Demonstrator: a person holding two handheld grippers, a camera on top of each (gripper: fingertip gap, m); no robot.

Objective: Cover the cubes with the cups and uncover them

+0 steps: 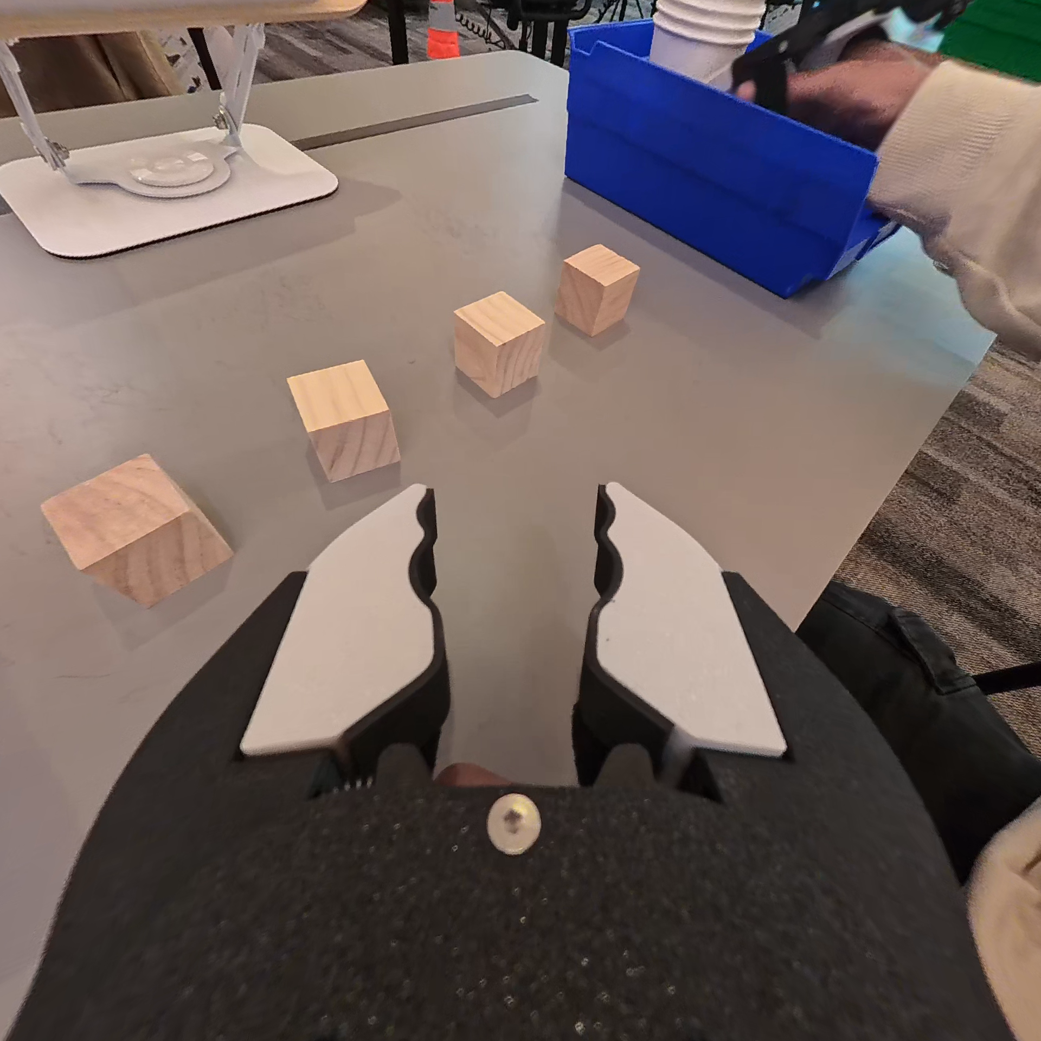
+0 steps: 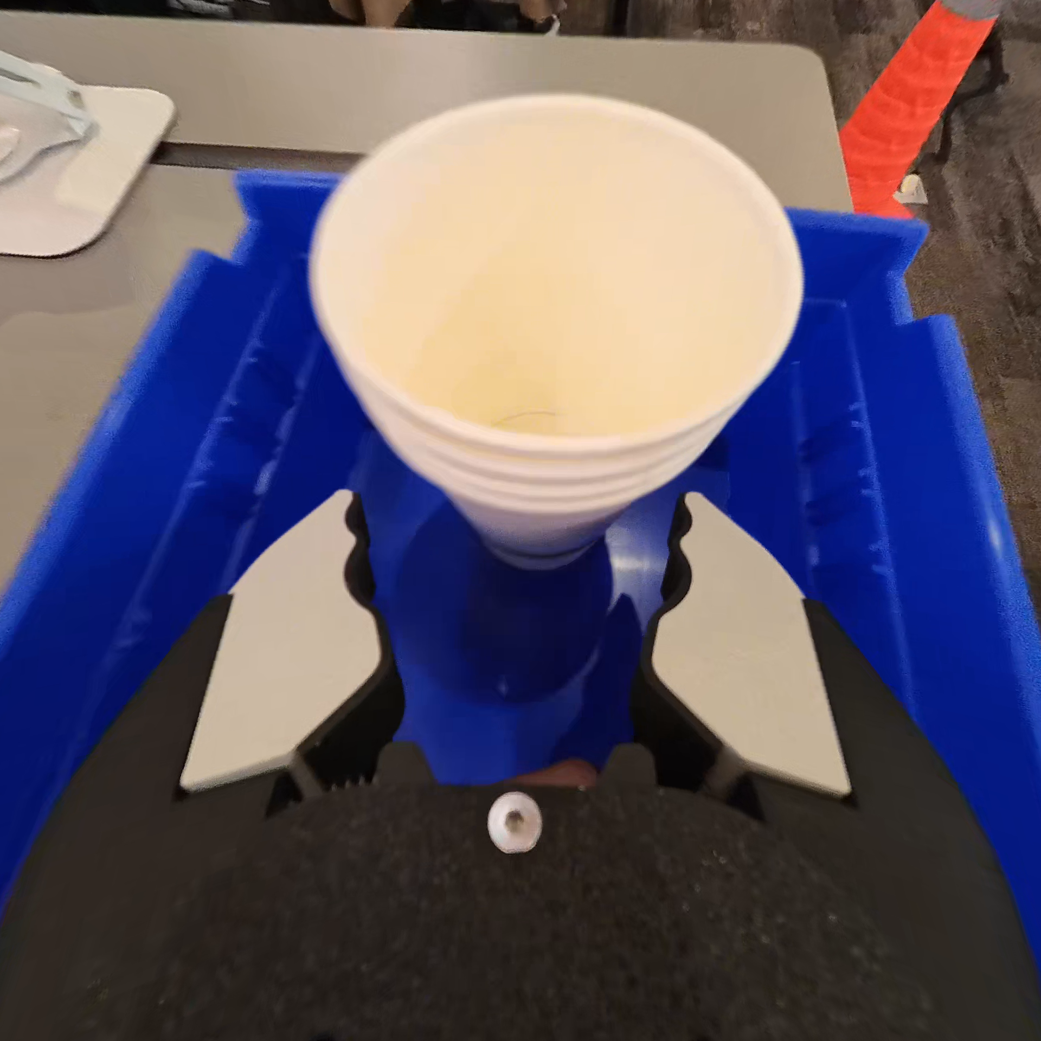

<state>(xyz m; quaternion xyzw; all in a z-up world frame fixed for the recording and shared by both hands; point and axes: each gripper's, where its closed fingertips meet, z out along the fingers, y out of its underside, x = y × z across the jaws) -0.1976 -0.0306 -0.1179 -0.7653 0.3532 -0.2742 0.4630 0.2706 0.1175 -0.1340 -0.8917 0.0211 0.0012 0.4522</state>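
Several bare wooden cubes lie in a diagonal row on the grey table [image 1: 676, 450]: nearest left [image 1: 135, 529], then [image 1: 343, 419], [image 1: 498, 343] and farthest [image 1: 597, 290]. My left gripper [image 1: 515, 495] is open and empty, just in front of the row. A stack of white paper cups [image 2: 555, 332] stands upright in the blue bin [image 2: 169, 450]; it also shows in the left wrist view [image 1: 704, 39]. My right gripper [image 2: 515, 507] is open inside the bin, its fingertips on either side of the stack's base, not closed on it.
The blue bin [image 1: 704, 163] sits at the table's far right corner. A white stand with a flat base [image 1: 163, 186] stands at the far left. The table's right edge [image 1: 901, 450] drops to carpet. An orange cone [image 2: 901, 107] lies on the floor beyond.
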